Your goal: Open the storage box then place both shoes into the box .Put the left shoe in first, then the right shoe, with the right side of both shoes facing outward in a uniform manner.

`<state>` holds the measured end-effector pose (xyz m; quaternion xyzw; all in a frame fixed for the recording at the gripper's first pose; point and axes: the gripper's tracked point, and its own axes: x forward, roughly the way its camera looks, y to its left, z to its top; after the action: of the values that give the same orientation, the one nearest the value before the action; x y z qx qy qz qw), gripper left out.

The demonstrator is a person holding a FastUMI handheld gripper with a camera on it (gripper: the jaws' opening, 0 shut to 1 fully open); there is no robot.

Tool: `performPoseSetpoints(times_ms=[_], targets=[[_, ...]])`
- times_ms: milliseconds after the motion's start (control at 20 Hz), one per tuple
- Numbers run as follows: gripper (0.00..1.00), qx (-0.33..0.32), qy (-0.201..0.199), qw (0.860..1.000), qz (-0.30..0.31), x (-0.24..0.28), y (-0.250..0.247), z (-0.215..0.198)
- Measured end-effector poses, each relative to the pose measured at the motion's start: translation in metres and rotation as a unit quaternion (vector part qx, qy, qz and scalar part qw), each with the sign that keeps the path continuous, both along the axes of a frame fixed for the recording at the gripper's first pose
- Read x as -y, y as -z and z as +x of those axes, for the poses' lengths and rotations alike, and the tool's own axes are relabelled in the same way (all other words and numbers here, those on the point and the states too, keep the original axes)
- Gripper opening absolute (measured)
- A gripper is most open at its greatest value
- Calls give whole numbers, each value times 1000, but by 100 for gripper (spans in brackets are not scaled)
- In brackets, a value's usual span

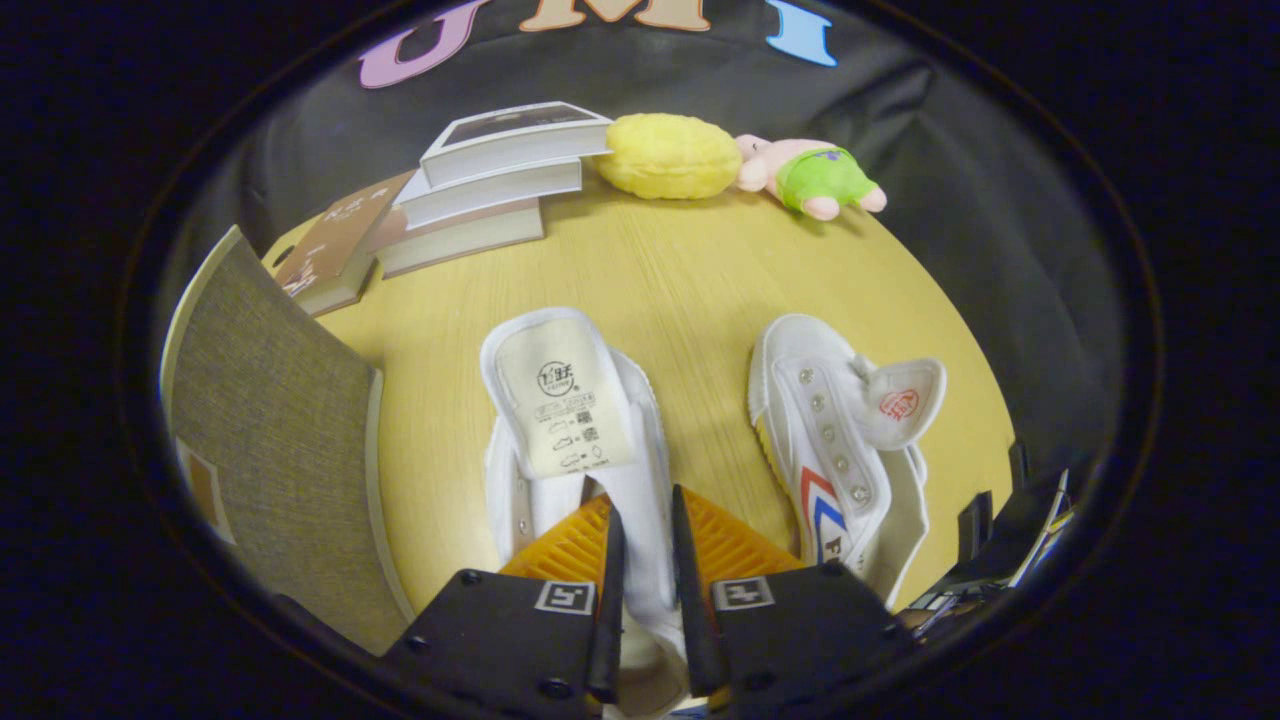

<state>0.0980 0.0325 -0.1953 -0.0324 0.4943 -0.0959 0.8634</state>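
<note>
Round light-wood counter (680, 280) carries: two white canvas shoes (560, 420) (830, 440) side by side; stacked books (480, 190) beyond them; yellow plush cushion (668, 156); pink plush toy in green shorts (810, 175); grey fabric-covered storage box (270, 400) beside the shoes.

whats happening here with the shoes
A hand-held claw is closed on the side wall of one white shoe, both fingers pressing it near the opening. The second white shoe lies apart on the wooden table. The grey storage box stands beside the gripped shoe; neither shoe is in it yet. Books and plush toys sit beyond.
</note>
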Motion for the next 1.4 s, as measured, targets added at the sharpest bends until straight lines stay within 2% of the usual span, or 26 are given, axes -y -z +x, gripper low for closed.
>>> performPoseSetpoints(times_ms=[100,200,300,500,600,1000,1200,1400], targets=[[25,18,9,1000,-13,5,3,3],[15,28,-3,998,-49,6,-1,3],[15,28,-9,996,-85,9,-5,3],[15,49,-13,992,-115,5,-23,5],[15,45,-22,985,-162,8,-38,5],[15,97,-43,959,-261,-2,-130,11],[15,144,-43,956,-250,-36,-191,16],[15,194,-63,955,-215,-97,-239,23]])
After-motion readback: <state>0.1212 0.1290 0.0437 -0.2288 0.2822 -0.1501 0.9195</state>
